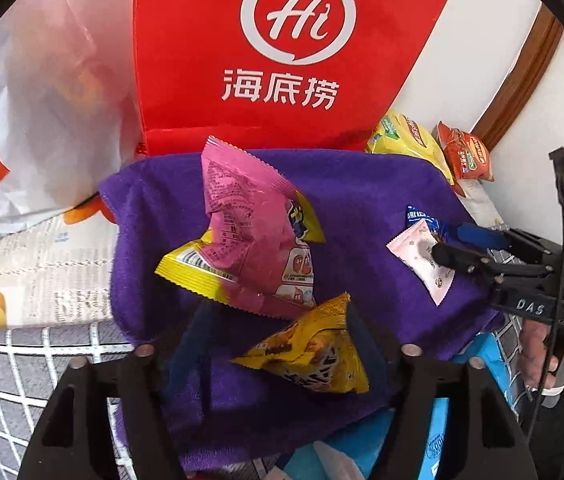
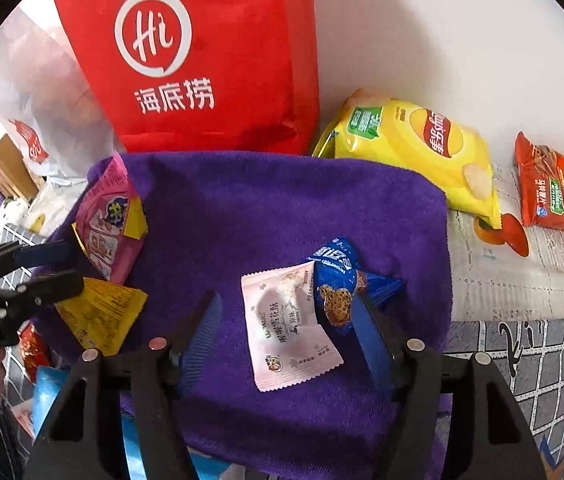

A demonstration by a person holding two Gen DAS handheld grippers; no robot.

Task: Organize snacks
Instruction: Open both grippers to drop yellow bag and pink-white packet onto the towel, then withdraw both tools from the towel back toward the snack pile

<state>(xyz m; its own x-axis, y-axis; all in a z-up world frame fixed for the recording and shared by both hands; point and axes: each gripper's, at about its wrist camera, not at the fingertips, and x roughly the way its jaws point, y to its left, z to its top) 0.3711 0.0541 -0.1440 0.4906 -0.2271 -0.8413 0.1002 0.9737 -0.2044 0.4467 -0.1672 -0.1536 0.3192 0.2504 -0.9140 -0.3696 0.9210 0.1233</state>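
A purple towel point(image 1: 361, 200) point(image 2: 282, 208) lies on the table with small snack packs on it. In the left wrist view a pink-and-yellow pack point(image 1: 250, 232) and a small yellow pack point(image 1: 313, 348) lie between the fingers of my open left gripper point(image 1: 278, 320). In the right wrist view a pale pink pack point(image 2: 285, 324) and a blue cookie pack point(image 2: 341, 280) lie between the fingers of my open right gripper point(image 2: 289, 312). The right gripper also shows in the left wrist view point(image 1: 453, 248), its fingers on either side of the pale pink pack point(image 1: 421, 260).
A red Haidilao bag point(image 1: 282, 52) point(image 2: 202, 60) stands behind the towel. A white plastic bag point(image 1: 42, 100) sits at the left. A yellow chips bag point(image 2: 413, 148) and an orange chips bag point(image 2: 557, 192) lie at the right by the wall.
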